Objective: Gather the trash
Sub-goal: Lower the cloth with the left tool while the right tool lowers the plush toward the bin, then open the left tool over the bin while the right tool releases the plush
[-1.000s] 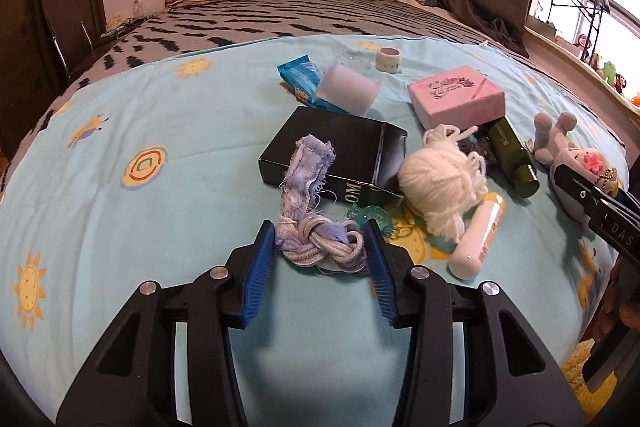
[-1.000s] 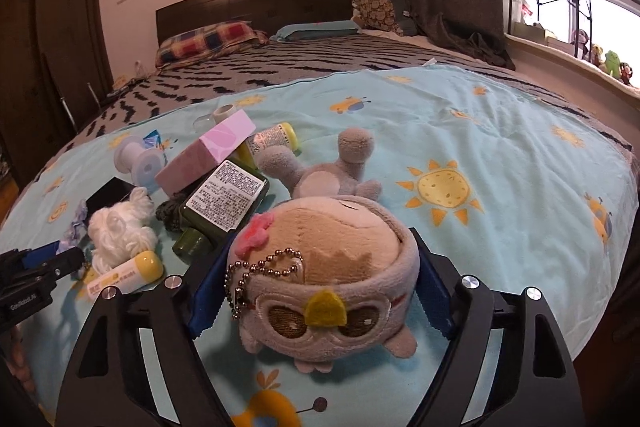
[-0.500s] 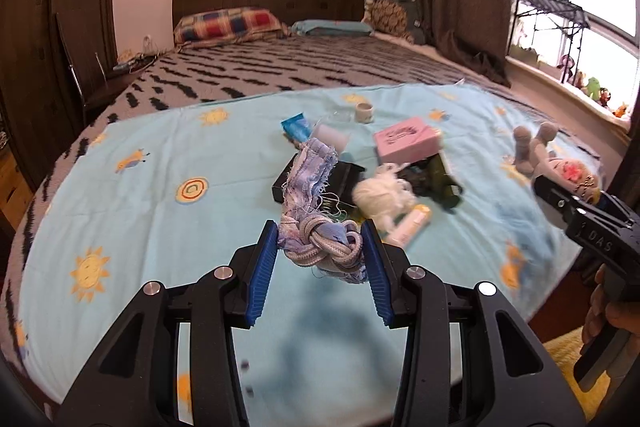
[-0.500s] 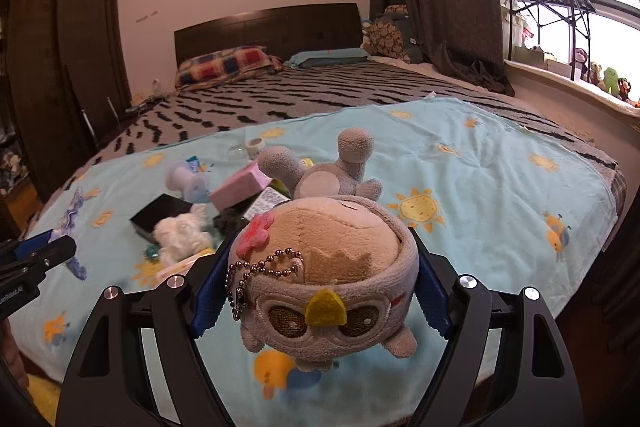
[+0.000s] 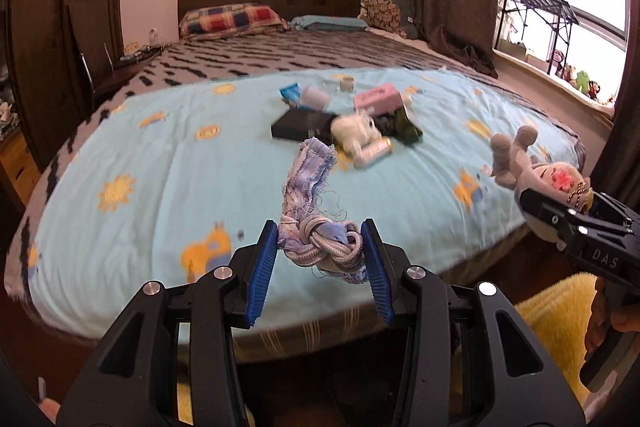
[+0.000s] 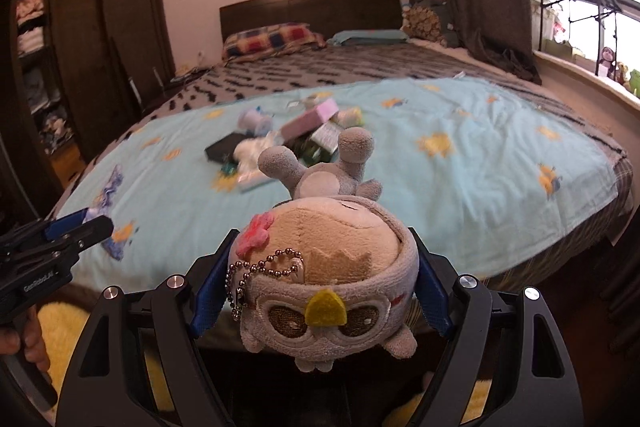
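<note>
My left gripper is shut on a knotted blue-and-white cloth rope, whose frayed end sticks up in front of the bed. My right gripper is shut on a grey plush owl toy with a pink flower and a bead chain, held upside down with its feet up. The plush owl toy and right gripper also show at the right of the left wrist view. The left gripper with the cloth rope appears at the left of the right wrist view.
On the light blue bedspread lie a black box, a white yarn ball, a pink box, a dark green bottle, a tube and a blue packet. A yellow rug lies on the floor.
Both grippers have pulled back and up from the bed with their loads; the pile of items now sits much farther away and the bed's front edge and floor have come into view.
</note>
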`<control>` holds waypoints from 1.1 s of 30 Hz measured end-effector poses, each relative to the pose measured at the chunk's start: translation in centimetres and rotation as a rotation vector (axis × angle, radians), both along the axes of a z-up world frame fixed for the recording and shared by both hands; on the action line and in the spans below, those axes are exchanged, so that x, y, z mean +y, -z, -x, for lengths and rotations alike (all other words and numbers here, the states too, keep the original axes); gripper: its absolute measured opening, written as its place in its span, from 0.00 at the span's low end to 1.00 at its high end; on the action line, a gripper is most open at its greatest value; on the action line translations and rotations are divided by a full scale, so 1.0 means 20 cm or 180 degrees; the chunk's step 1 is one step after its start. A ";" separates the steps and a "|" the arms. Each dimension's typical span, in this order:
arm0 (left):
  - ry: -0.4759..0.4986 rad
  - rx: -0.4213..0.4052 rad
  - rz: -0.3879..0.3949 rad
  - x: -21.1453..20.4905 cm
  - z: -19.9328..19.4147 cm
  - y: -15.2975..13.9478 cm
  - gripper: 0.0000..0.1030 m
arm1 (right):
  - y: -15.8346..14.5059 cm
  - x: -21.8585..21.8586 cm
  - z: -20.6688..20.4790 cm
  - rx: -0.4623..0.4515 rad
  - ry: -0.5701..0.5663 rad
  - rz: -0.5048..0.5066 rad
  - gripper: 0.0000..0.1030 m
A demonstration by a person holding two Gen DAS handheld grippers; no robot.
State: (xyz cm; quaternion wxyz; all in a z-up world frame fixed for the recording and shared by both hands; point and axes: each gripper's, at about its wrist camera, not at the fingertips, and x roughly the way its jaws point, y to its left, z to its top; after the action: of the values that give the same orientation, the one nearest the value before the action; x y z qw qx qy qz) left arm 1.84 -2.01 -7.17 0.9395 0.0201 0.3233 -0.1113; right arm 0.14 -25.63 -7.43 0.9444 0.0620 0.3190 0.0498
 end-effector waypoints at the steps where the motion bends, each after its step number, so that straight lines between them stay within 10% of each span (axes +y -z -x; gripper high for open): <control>1: 0.0008 0.0028 0.0006 0.00 0.02 0.03 0.40 | 0.02 0.01 0.01 0.0051 -0.0027 -0.0012 0.77; 17: 0.0298 0.1177 -0.0094 -0.10 0.07 0.72 0.40 | 0.63 0.17 0.09 0.1157 -0.0305 -0.0033 0.77; 33: 0.0565 0.1720 -0.0098 -0.17 -0.01 0.99 0.45 | 0.96 0.16 0.05 0.1689 -0.0250 -0.0200 0.79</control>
State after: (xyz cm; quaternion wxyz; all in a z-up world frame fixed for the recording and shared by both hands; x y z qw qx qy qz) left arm 2.00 -5.35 -27.02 0.8055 0.0322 0.5606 -0.1895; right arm -0.84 -22.33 -26.56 0.8227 0.0897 0.5559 0.0782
